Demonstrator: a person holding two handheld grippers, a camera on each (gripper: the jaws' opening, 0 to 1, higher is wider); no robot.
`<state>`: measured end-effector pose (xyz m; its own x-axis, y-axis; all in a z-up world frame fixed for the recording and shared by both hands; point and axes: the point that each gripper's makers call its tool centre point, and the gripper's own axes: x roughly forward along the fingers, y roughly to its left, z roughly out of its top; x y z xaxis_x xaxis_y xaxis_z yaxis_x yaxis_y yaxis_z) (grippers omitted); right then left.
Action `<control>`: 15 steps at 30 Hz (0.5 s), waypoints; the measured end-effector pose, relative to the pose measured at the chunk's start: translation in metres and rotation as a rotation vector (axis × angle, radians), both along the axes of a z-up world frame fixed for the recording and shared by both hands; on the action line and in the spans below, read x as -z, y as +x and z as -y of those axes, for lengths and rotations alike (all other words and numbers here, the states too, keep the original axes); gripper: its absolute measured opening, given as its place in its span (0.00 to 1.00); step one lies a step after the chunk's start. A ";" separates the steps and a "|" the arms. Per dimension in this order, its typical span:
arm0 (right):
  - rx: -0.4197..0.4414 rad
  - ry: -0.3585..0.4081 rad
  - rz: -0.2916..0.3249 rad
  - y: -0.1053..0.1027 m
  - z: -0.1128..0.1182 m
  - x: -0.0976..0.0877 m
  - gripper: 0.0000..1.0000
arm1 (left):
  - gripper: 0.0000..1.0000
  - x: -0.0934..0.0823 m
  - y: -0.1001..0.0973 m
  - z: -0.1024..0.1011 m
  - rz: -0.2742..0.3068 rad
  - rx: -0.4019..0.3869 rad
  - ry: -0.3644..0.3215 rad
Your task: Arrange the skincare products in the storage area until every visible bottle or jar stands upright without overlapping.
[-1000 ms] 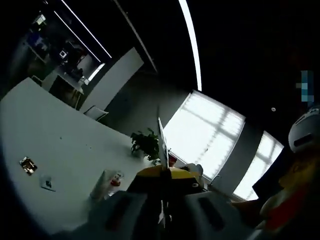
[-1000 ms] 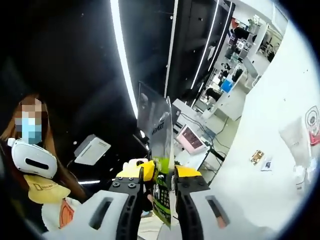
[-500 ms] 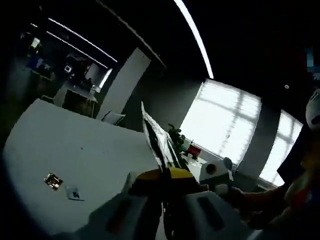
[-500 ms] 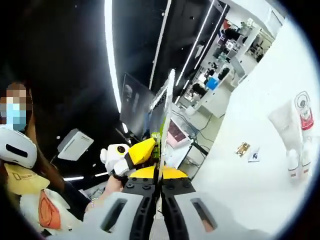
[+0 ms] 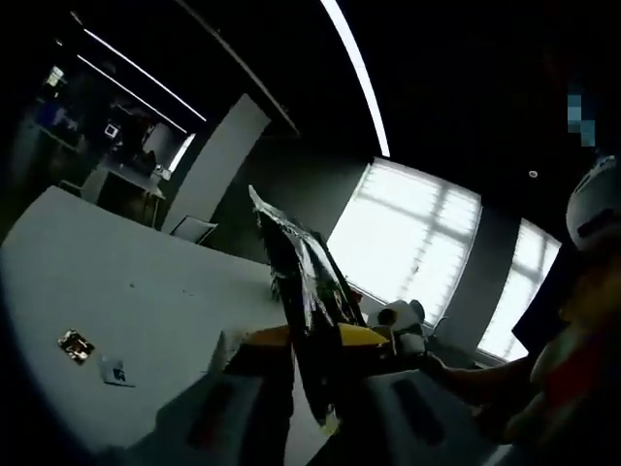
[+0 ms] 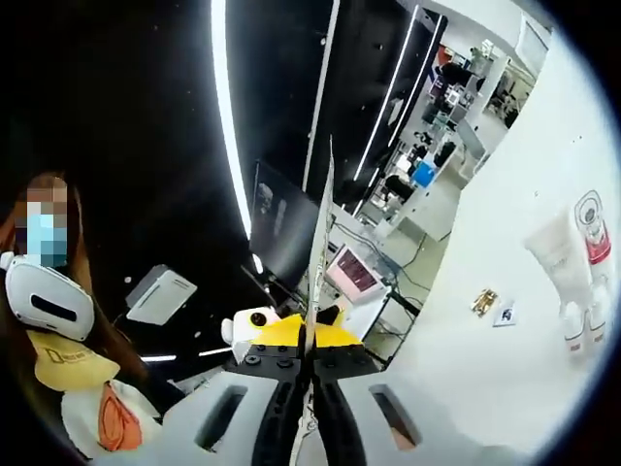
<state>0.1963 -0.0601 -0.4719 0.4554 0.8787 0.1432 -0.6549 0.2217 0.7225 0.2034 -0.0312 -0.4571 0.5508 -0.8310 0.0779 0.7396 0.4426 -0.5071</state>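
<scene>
Your left gripper (image 5: 315, 364) clenched a glossy sachet (image 5: 301, 291) rising between its fingers. Your right gripper (image 6: 309, 364) clenched the same sachet edge-on; tubes (image 6: 572, 282) lay well right of its fingers.

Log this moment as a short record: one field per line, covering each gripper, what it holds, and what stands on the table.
left gripper: shut on a thin glossy packet
right gripper: shut on the same packet, seen edge-on
packet: held up in the air between both grippers, off the table
table: white
white tube: upright on the table
red-and-white bottle: upright, right beside the tube
small cards: two, lying flat on the table
</scene>
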 end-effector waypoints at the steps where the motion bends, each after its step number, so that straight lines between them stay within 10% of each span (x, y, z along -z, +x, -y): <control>1: -0.007 -0.014 -0.004 -0.001 -0.001 0.003 0.01 | 0.00 0.000 -0.003 0.001 -0.033 0.021 -0.025; 7: 0.023 0.032 -0.013 0.004 -0.003 -0.002 0.01 | 0.00 -0.009 -0.005 0.000 -0.060 0.021 -0.123; 15: -0.007 0.051 -0.030 0.000 -0.005 -0.008 0.01 | 0.05 0.003 0.000 -0.005 -0.064 -0.016 -0.082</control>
<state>0.1963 -0.0553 -0.4635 0.4541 0.8738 0.1739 -0.6343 0.1800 0.7518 0.2031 -0.0259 -0.4603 0.5701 -0.8143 0.1092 0.6973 0.4093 -0.5884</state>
